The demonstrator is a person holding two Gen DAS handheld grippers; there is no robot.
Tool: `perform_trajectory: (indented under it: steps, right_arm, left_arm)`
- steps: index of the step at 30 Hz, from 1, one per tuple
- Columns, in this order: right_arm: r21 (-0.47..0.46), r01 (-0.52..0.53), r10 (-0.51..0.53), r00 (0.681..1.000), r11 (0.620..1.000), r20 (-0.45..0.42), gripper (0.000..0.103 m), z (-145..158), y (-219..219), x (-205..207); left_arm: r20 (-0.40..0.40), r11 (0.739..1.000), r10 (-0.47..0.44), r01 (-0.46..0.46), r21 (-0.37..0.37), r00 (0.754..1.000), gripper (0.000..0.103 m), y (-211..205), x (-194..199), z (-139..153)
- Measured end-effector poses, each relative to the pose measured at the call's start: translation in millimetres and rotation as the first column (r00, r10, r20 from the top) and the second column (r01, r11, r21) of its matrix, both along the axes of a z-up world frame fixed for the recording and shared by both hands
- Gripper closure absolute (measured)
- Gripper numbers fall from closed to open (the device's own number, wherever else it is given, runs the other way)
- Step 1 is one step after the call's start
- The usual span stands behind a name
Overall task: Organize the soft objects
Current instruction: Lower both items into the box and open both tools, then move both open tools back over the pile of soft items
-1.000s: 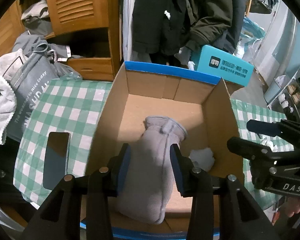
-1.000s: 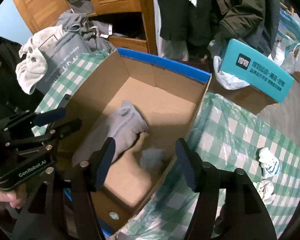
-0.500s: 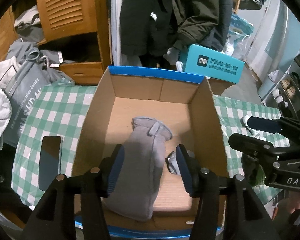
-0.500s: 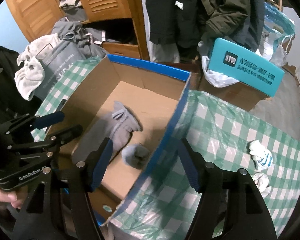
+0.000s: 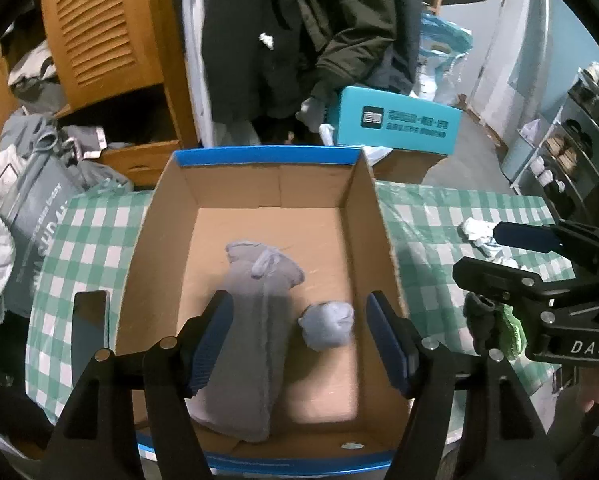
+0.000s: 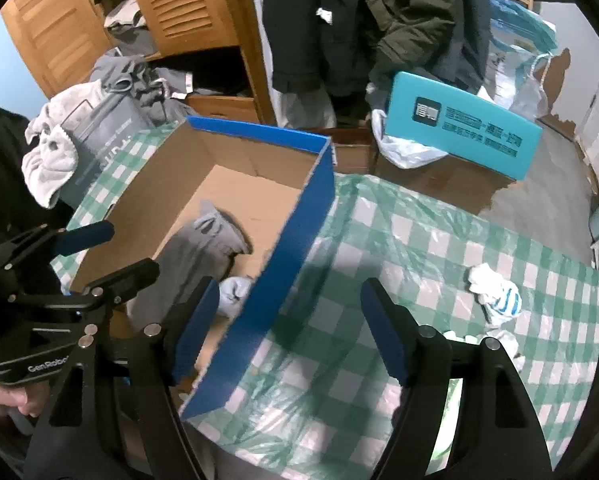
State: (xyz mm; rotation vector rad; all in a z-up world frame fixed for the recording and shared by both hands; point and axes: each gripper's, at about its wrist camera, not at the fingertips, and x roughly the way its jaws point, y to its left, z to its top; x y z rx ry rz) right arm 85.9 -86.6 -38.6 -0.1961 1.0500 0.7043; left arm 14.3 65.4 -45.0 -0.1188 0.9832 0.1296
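A cardboard box with a blue rim point(image 5: 267, 157) stands on the checked tablecloth. A grey glove point(image 5: 251, 340) lies on its floor, with a small grey-blue sock ball point(image 5: 327, 324) beside it. My left gripper point(image 5: 299, 328) hovers over both. Its jaws are opening and its pads press on nothing. My right gripper point(image 6: 291, 300) hangs above the box's right wall point(image 6: 299, 232), jaws opening, nothing between them. A white and blue sock point(image 6: 495, 296) lies on the cloth to the right. Each gripper appears in the other's view: the right gripper point(image 5: 511, 256), the left gripper point(image 6: 107, 254).
A dark phone point(image 5: 89, 328) lies left of the box. A grey bag point(image 5: 39, 216) and a pale towel point(image 6: 47, 160) sit at the table's left end. A dark and green item point(image 5: 495, 324) lies by the right gripper. A teal box point(image 6: 463, 132) and hanging coats stand behind.
My left gripper let go of the grey glove, its jaws spread wide, and it drew back. My right gripper slid right, from over the box floor to over its right wall.
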Motion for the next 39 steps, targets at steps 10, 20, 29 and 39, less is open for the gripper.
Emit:
perform_trajectory:
  steps: [10, 20, 29, 39]
  right_arm:
    - [0.003, 0.054, -0.054, 0.999, 0.999, -0.005, 0.028, -4.8, -37.9, 4.2]
    - [-0.007, 0.113, -0.113, 0.994, 0.994, 0.002, 0.028, -7.5, -80.6, 9.0]
    - [-0.006, 0.177, -0.177, 0.984, 0.984, -0.004, 0.027, -12.2, -121.7, 13.9]
    - [-0.009, 0.248, -0.248, 0.968, 0.969, -0.027, 0.027, -21.8, -162.1, 19.2]
  left_arm:
    - [-0.017, 0.999, -0.048, 0.049, 0.007, 0.999, 0.032, -29.7, 9.5, -1.0]
    - [-0.044, 0.993, -0.116, 0.115, -0.026, 0.992, 0.032, -66.2, 19.3, -4.0]
    - [-0.075, 0.985, -0.174, 0.174, 0.002, 0.982, 0.032, -103.2, 27.5, -12.0]
    - [-0.125, 0.97, -0.236, 0.241, 0.018, 0.964, 0.032, -140.4, 36.8, -28.2]
